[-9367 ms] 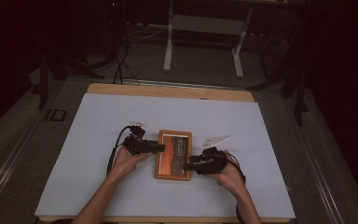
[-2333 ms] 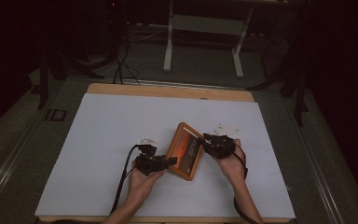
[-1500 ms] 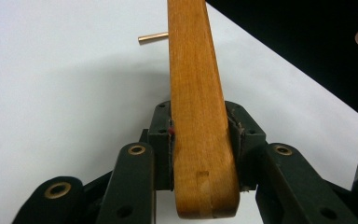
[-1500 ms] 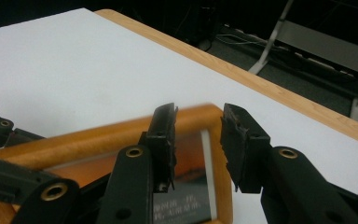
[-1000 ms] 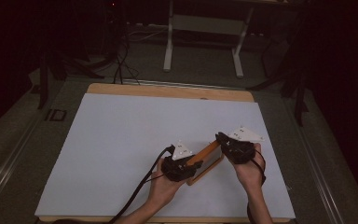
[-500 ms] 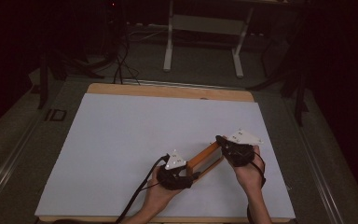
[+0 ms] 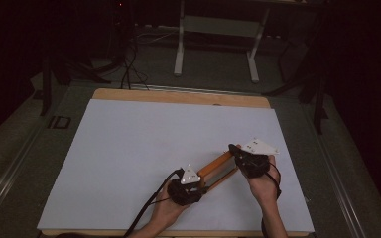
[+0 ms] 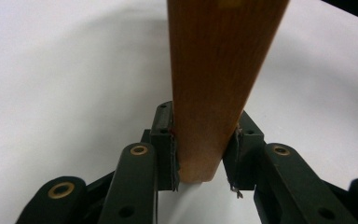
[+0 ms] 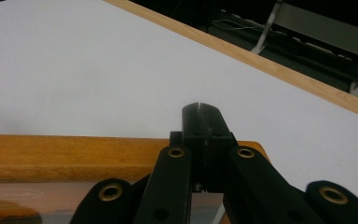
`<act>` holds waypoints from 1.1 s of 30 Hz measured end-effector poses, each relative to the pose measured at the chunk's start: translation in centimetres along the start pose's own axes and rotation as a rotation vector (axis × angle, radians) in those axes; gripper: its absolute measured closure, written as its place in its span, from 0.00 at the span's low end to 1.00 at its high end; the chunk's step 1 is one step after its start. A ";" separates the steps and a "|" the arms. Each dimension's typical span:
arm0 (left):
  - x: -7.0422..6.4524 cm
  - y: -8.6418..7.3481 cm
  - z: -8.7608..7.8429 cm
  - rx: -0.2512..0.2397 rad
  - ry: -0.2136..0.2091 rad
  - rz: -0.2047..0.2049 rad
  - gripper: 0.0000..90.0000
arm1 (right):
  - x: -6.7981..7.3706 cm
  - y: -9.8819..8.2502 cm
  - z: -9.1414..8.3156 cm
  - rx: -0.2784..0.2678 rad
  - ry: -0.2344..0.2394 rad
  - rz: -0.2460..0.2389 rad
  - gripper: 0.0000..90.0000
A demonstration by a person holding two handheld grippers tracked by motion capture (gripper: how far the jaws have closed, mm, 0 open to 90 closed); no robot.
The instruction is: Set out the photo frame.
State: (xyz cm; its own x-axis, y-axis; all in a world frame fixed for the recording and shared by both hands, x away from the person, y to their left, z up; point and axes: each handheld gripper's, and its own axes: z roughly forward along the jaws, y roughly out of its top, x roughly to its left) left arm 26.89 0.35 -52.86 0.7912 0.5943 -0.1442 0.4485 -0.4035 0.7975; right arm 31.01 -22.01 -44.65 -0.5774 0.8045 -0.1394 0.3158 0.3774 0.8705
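A wooden picture frame with an orange-brown rim is tipped up on its edge at the near right of the white table. My left gripper grips its near end. In the left gripper view the frame's rim stands between the pads of the left gripper, whose jaws have just been closing onto it. My right gripper is at the frame's far end. In the right gripper view the right gripper has its jaws shut tip to tip against the rim, and I see nothing between them.
The white table top stretches open to the left and back, with a wooden strip along its far edge. Beyond it, in the dark, are a metal stand and floor cables.
The frame has been moved from flat at the table's middle to the near right and tipped up on its edge. In the last second my left gripper sank toward the table's near edge; the right stayed put.
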 end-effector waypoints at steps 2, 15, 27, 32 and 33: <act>0.2 0.2 -0.2 0.012 -0.007 0.004 0.77 | 0.1 0.1 0.0 0.003 0.000 -0.001 1.00; 2.5 2.5 -3.7 0.023 -0.083 0.024 0.77 | -0.3 0.3 -0.3 -0.031 0.026 0.015 0.92; 4.2 4.1 -7.7 -0.018 -0.121 0.119 0.77 | -0.2 0.8 -0.8 -0.042 0.086 0.009 0.72; 4.6 4.5 -9.0 -0.023 -0.147 0.161 0.77 | -0.1 1.1 -1.3 -0.057 0.151 -0.021 0.63; 4.7 4.5 -9.2 -0.028 -0.151 0.161 0.77 | 0.0 1.2 -1.4 -0.066 0.165 -0.027 0.62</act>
State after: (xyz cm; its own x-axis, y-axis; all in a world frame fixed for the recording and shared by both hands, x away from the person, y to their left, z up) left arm 28.81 7.70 -44.59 0.9059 0.4118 -0.0986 0.3016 -0.4641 0.8329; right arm 30.38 -22.20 -42.93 -0.7023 0.7064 -0.0881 0.2515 0.3620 0.8976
